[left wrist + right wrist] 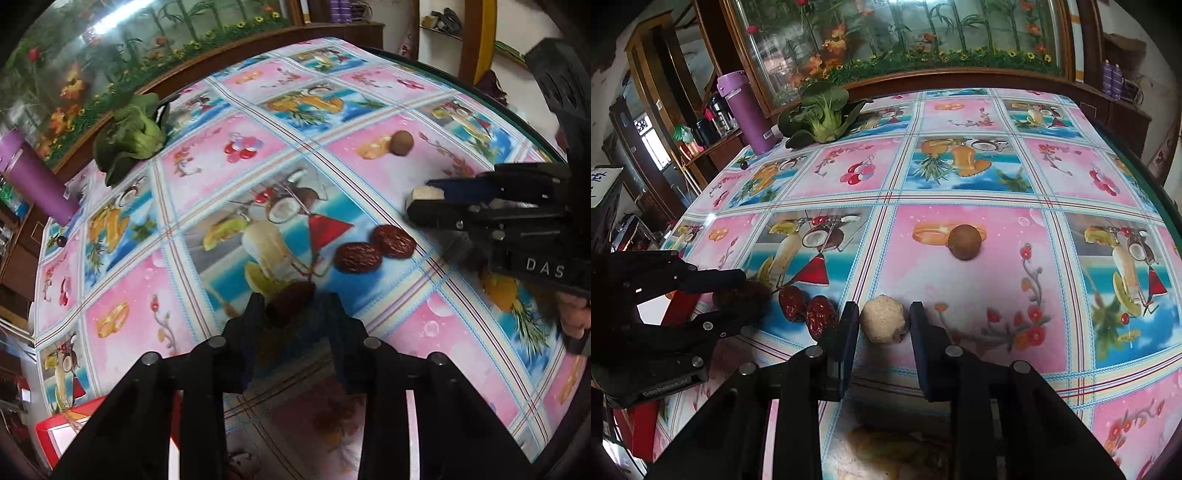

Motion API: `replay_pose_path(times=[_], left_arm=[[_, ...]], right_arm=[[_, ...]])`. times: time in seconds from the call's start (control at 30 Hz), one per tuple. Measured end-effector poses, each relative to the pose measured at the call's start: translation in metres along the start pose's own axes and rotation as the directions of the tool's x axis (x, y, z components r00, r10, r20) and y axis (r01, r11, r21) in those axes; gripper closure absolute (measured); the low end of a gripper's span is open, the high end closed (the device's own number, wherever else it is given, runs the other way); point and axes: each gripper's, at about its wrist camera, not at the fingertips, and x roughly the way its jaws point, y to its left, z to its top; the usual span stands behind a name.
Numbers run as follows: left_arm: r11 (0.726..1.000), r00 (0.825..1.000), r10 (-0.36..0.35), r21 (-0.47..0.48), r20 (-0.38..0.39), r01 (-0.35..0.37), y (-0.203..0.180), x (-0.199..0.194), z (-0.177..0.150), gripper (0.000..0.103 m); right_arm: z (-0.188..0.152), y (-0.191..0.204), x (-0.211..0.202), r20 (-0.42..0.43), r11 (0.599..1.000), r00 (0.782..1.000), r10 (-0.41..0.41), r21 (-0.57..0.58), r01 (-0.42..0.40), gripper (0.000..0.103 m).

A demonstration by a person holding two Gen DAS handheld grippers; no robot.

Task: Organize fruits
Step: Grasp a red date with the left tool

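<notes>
- The left gripper [295, 306] was found with its jaws set narrowly about a dark red date [288, 301]; contact on both sides appeared likely but could not be confirmed, the fruit being blurred.
- The right gripper [884, 319] was recorded straddling a pale, rough-skinned fruit [884, 319] on the tablecloth [960, 177], jaws part open, with slight gaps showing on either side.
- Two further red dates [807, 310] were noted lying together, touching, between the two grippers.
- A round brown fruit [964, 242] was observed alone, further back on the cloth.
- It was judged that the pale fruit should be centred between the jaws before closing, since its rounded form could roll aside.
- Gentle pressure was advised for the date, a soft wrinkled body liable to be crushed.
- Lifting straight up was recommended, so that the neighbouring pair would not be disturbed.
</notes>
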Motion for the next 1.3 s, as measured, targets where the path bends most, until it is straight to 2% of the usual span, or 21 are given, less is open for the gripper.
replay_pose_path(times=[0.13, 0.27, 0.4, 0.53, 0.6, 0.73, 0.87, 1.03, 1.1, 1.2, 1.27, 1.3], left_arm=[[0.998, 0.998, -0.06, 0.003, -0.007, 0.06, -0.006, -0.003, -0.004, 0.08], [0.997, 0.997, -0.071, -0.001, -0.01, 0.071, -0.009, -0.004, -0.004, 0.08], [0.998, 0.999, -0.045, -0.053, -0.017, 0.044, 0.0, -0.003, -0.002, 0.08], [0.993, 0.998, -0.065, -0.104, -0.01, 0.064, 0.006, -0.005, 0.0, 0.079], [0.992, 0.998, -0.063, -0.113, -0.011, 0.061, 0.006, -0.005, 0.003, 0.078], [0.983, 0.997, -0.077, -0.17, -0.024, 0.072, 0.009, -0.002, 0.009, 0.06], [0.984, 0.998, -0.058, -0.171, -0.017, 0.054, 0.005, -0.004, 0.011, 0.051], [0.982, 0.998, -0.062, -0.181, -0.02, 0.057, 0.002, 0.001, 0.014, 0.05], [0.977, 0.997, -0.081, -0.199, -0.011, 0.077, 0.003, 0.003, 0.013, 0.05], [0.975, 0.997, -0.082, -0.207, 0.006, 0.082, 0.003, 0.003, 0.013, 0.059], [0.971, 0.995, -0.1, -0.216, 0.014, 0.101, 0.003, 0.003, 0.014, 0.07], [0.969, 0.994, -0.109, -0.221, 0.014, 0.109, 0.003, 0.004, 0.014, 0.071]], right_arm=[[-0.001, -0.003, -0.002, -0.015, 1.0, 1.0, 0.015, -0.009, -0.015, 0.076], [-0.002, -0.001, -0.002, -0.01, 0.999, 1.0, -0.007, -0.034, 0.006, 0.076], [-0.004, 0.003, -0.002, -0.006, 0.998, 0.999, -0.031, -0.061, 0.031, 0.075], [-0.004, 0.005, -0.001, -0.004, 0.996, 0.999, -0.047, -0.078, 0.047, 0.076], [-0.005, 0.007, -0.001, -0.001, 0.995, 0.998, -0.058, -0.086, 0.058, 0.076], [-0.005, 0.008, -0.001, 0.001, 0.995, 0.998, -0.061, -0.083, 0.061, 0.077], [-0.005, 0.008, -0.001, 0.001, 0.995, 0.998, -0.062, -0.084, 0.062, 0.077], [-0.005, 0.008, -0.001, 0.001, 0.994, 0.998, -0.064, -0.086, 0.064, 0.077], [-0.005, 0.008, -0.001, 0.001, 0.994, 0.998, -0.065, -0.087, 0.065, 0.077], [-0.005, 0.008, -0.001, 0.001, 0.994, 0.998, -0.065, -0.086, 0.065, 0.076], [-0.005, 0.008, -0.001, 0.001, 0.994, 0.998, -0.065, -0.086, 0.064, 0.076], [-0.005, 0.008, -0.001, 0.0, 0.994, 0.998, -0.064, -0.086, 0.064, 0.076]])
